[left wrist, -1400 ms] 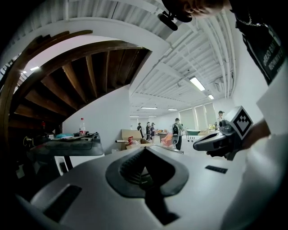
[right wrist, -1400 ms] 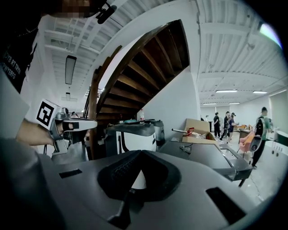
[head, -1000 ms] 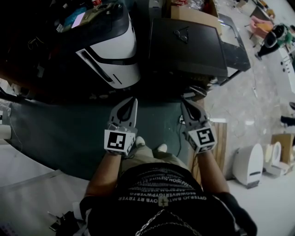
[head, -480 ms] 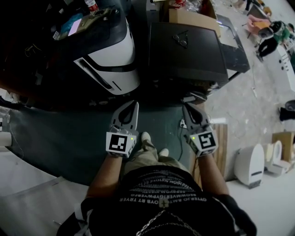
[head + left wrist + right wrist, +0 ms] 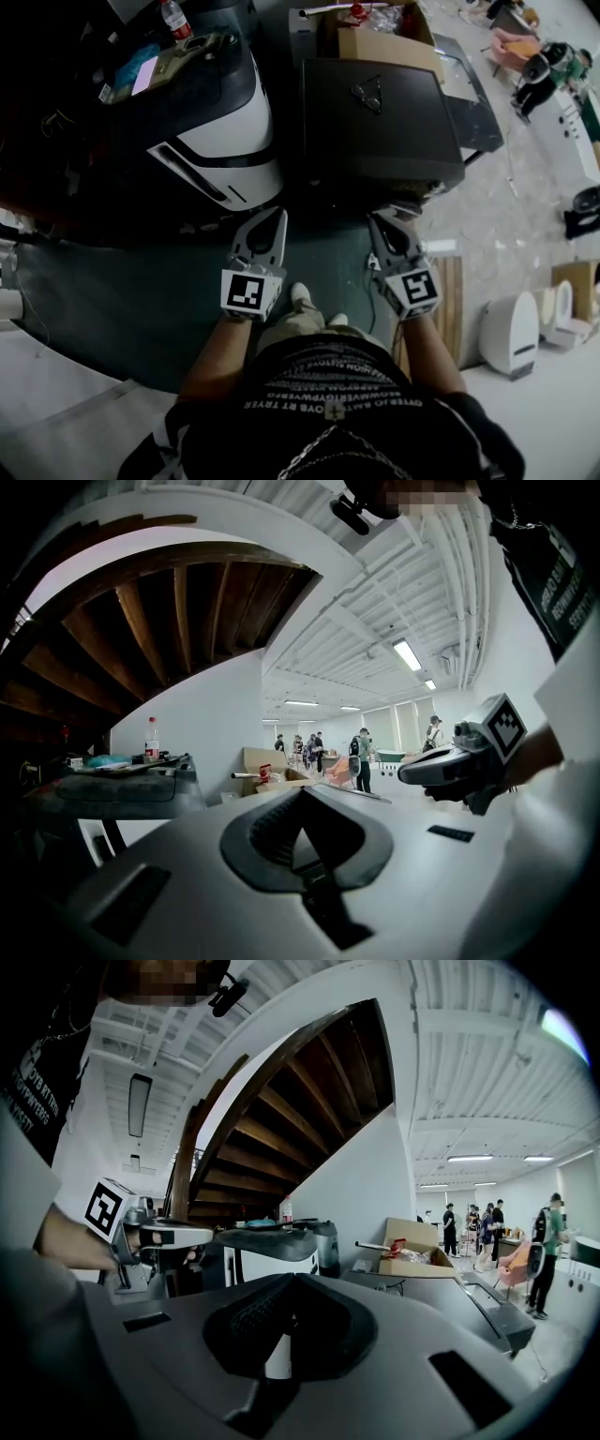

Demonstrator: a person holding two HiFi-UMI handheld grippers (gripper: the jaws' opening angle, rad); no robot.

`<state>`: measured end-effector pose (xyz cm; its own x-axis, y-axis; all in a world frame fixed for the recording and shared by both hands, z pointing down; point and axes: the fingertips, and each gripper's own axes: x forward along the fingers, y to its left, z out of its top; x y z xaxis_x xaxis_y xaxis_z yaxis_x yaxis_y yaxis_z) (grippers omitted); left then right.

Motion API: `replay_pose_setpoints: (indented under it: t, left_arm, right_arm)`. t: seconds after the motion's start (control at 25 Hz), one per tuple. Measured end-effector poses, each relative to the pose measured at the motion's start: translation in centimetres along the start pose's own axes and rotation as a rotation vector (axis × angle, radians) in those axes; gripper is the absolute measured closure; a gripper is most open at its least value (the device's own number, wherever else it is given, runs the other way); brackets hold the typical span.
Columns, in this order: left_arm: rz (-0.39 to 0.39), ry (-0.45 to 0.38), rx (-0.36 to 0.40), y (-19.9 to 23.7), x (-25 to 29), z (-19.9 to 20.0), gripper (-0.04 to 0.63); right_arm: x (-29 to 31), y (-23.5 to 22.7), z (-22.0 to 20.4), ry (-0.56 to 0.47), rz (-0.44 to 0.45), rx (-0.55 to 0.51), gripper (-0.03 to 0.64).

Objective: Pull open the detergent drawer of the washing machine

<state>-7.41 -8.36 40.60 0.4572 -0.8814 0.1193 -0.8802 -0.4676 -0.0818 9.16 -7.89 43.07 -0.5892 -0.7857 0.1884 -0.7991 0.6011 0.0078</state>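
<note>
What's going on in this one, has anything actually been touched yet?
A person stands holding a gripper in each hand. The left gripper and the right gripper are both shut and empty, and they point forward side by side. Ahead on the floor stand a white and black machine and a dark flat-topped machine, with an open cardboard box behind them. Neither gripper touches either machine, and no drawer shows as pulled open.

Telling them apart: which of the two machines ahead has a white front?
The left machine, ahead of the left gripper: white front under a dark top. The right machine is dark all over.
</note>
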Motion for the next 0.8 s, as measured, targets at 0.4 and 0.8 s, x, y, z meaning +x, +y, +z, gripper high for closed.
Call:
replay_pose_setpoints:
  t: [0.4,0.8]
  left_arm:
    - [-0.07,-0.009,0.011,4.1,3.6,0.0,0.603]
    - [-0.155,0.002,0.068,6.0,6.2,-0.6,0.603]
  right_arm:
    - [4.7,-0.1,0.8,0.036,-0.023,-0.013,0.615]
    - [6.7,-0.4,1.0,0.07,-0.057,-0.044,0.615]
